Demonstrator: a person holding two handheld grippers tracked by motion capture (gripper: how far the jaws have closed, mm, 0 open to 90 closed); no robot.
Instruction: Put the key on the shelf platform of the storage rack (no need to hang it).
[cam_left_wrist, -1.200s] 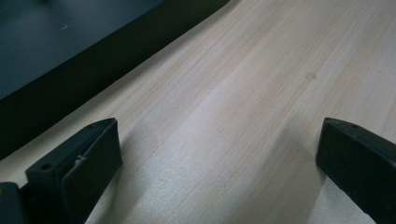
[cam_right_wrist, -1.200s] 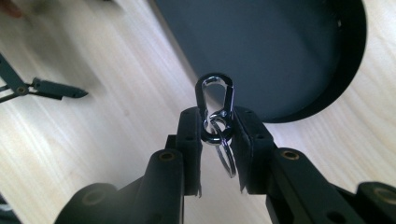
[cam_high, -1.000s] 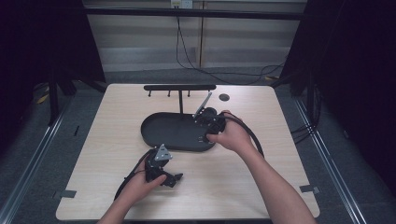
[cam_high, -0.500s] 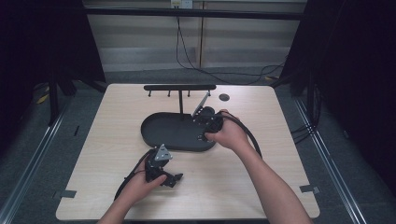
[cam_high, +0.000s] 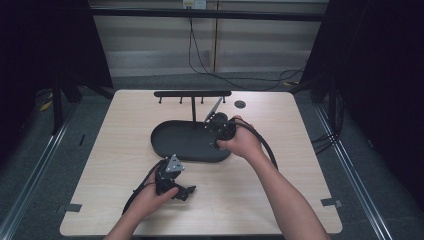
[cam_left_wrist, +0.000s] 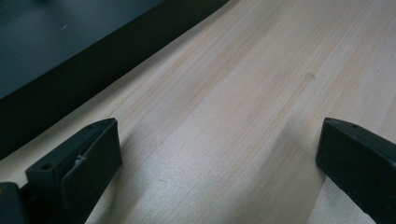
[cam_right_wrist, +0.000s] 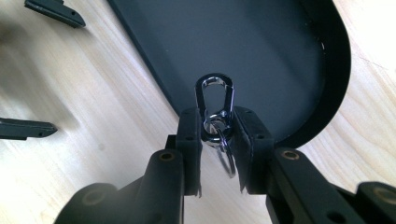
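We start with the pale wooden worktop (cam_high: 280, 200): across the last second almost nothing on it has shifted. The black oval tray (cam_high: 175, 142) sits in the same spot at its centre, and the black T-shaped hanging rack with small pegs (cam_high: 192, 94) rises from the tray's far side just as before.

Our right tool (cam_high: 220, 125) has moved only slightly, and hovers over the tray's right end near the rack's post. In the right gripper view its jaws are closed on the silver metal carabiner clip with its key ring (cam_right_wrist: 215, 109): the pads press on the clip's lower part, the loop stands up clear of them above the tray's dark floor, and the ring hangs below. So the clip is off the tray and firmly carried, not yet on a peg.

Our left tool (cam_high: 172, 182) has stayed put on the worktop, just in front of the tray. Its jaws stand wide apart with bare wood between them in the left gripper view, holding nothing.

We judge that the small drift of the right hand is the start of lining the clip's loop up with a peg; hanging it remains to be done.
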